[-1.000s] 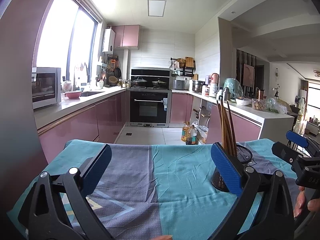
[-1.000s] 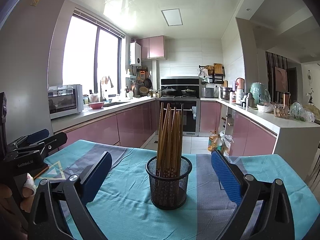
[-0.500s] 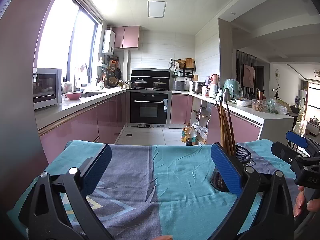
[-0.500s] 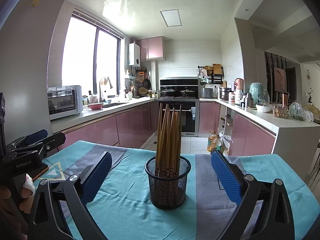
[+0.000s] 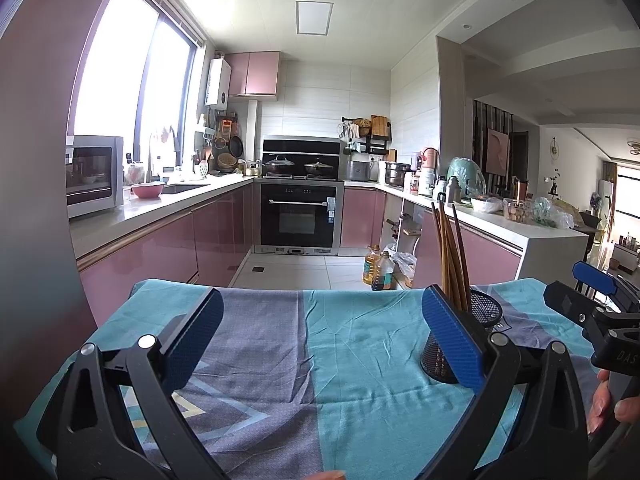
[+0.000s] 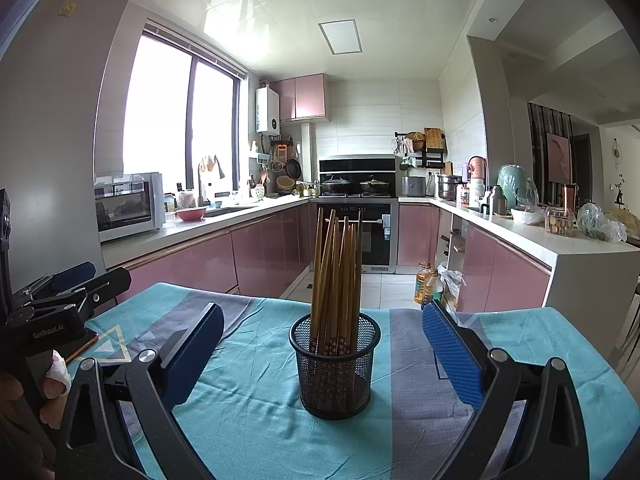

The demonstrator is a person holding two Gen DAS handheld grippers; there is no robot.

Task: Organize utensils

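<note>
A black mesh holder (image 6: pixel 334 364) stands upright on the teal and grey tablecloth (image 6: pixel 256 412), holding several brown wooden chopsticks (image 6: pixel 336 280). My right gripper (image 6: pixel 320 344) is open and empty, its blue pads to either side of the holder, a little nearer the camera. My left gripper (image 5: pixel 320 336) is open and empty over the cloth (image 5: pixel 352 360); the holder (image 5: pixel 480 328) with the chopsticks (image 5: pixel 450 256) shows partly behind its right pad. Each gripper appears at the edge of the other's view.
Beyond the table's far edge lie the kitchen floor, pink cabinets, an oven (image 5: pixel 299 216) and oil bottles (image 5: pixel 378 266). A white counter (image 6: pixel 560 248) with clutter runs along the right. A thin brown object (image 6: pixel 82 348) lies on the cloth at the left.
Both views have shifted slightly; the scene sits a little lower in the left wrist view. Both grippers stay open and the holder has not moved.
</note>
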